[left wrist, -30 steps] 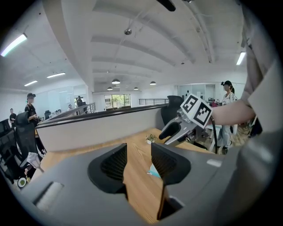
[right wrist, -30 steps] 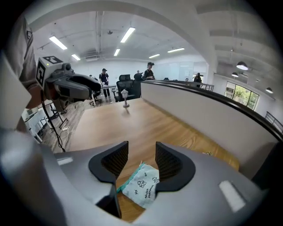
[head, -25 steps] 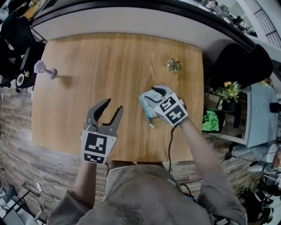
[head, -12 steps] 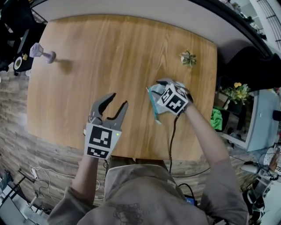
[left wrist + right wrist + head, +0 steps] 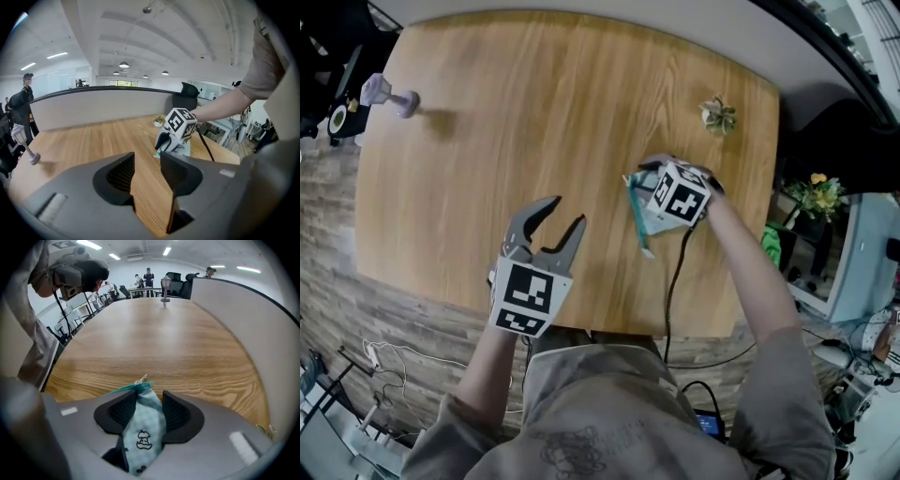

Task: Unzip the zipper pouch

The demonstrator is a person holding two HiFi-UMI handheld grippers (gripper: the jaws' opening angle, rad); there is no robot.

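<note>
**Right gripper view: pouch clamped, pull tab left free**

The right gripper [image 5: 146, 398] is clenched on the pale blue zipper pouch [image 5: 143, 427], probably to steady it. The teal zipper end and its metal pull tab [image 5: 140, 379] stick out just beyond the jaws. The left gripper [image 5: 565, 214] hovers empty over the table [image 5: 534, 112], jaws apart. It is well apart from the pouch, to its left.

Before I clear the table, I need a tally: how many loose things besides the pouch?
2: a lamp-shaped ornament at the far left corner, a small plant near the far right edge. Arms may hide more.
</note>
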